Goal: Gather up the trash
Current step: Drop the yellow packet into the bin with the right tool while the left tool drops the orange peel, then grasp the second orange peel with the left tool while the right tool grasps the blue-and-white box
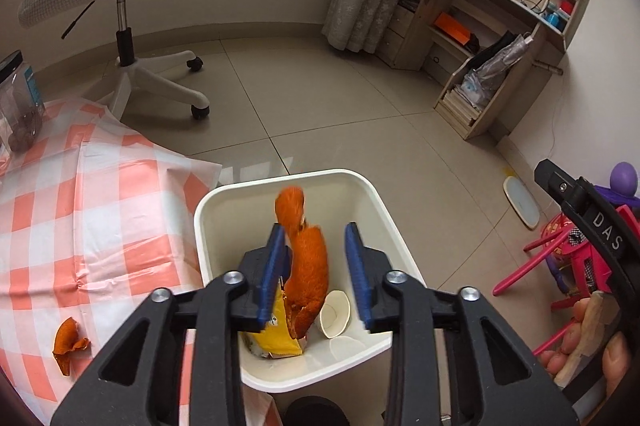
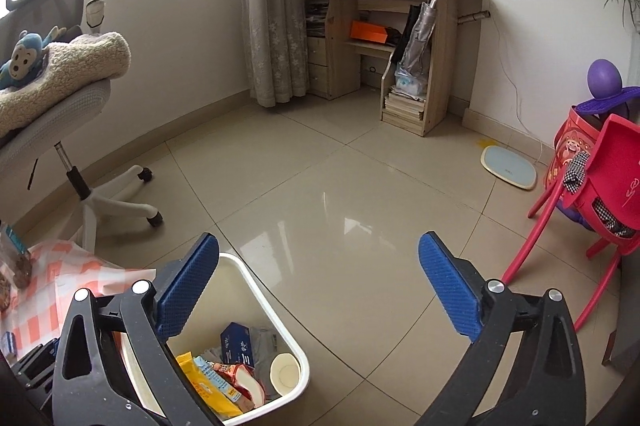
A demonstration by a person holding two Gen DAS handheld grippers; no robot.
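Orange peel hangs between the blue pads of the left claw, directly over the white bin. The jaws stand partly apart — the peel lies against the left-hand pad, with a clear gap to the other pad, so nothing presses on it from both sides. Whether it is loose or stuck to that pad, I cannot tell.

Inside the bin lie a yellow wrapper and a crushed paper cup; the right wrist view also shows a dark blue carton in it. The bin stands on the tiled floor, just beside the edge of the counter, which is covered by an orange-and-white checked cloth. A second piece of orange peel lies on that cloth, well apart from the bin.

The right claw is spread wide — empty, its pads bare — and hangs over the floor beside the bin's rim. A hand grips its handle at the right edge of the left wrist view.
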